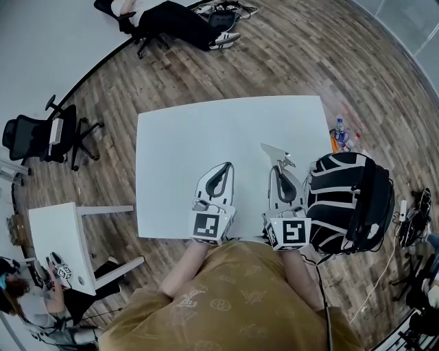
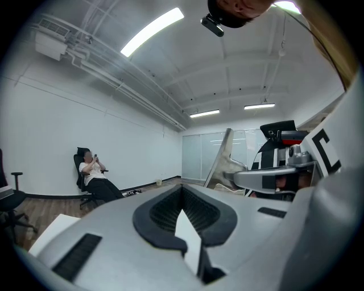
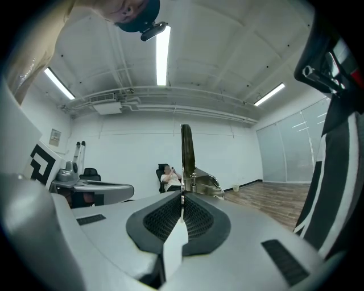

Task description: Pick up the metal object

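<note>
The metal object (image 1: pixel 276 152) is a shiny bracket-like piece with a long flat blade. It sticks out past the tips of my right gripper (image 1: pixel 278 168), which is shut on its base over the right part of the white table (image 1: pixel 199 130). In the right gripper view the blade (image 3: pixel 187 150) stands upright just beyond the closed jaws of the right gripper (image 3: pixel 182 196). My left gripper (image 1: pixel 226 166) hovers beside it to the left, shut, with nothing between its pads. The left gripper view shows its jaws (image 2: pixel 182 190) meeting, with the metal object (image 2: pixel 223 162) off to the right.
A black-and-white backpack (image 1: pixel 350 202) sits right beside the table's right edge, close to my right gripper. Bottles (image 1: pixel 339 130) lie on the wooden floor behind it. A black office chair (image 1: pixel 48 137) and a small white table (image 1: pixel 62 240) stand to the left. A seated person (image 1: pixel 171 17) is far off.
</note>
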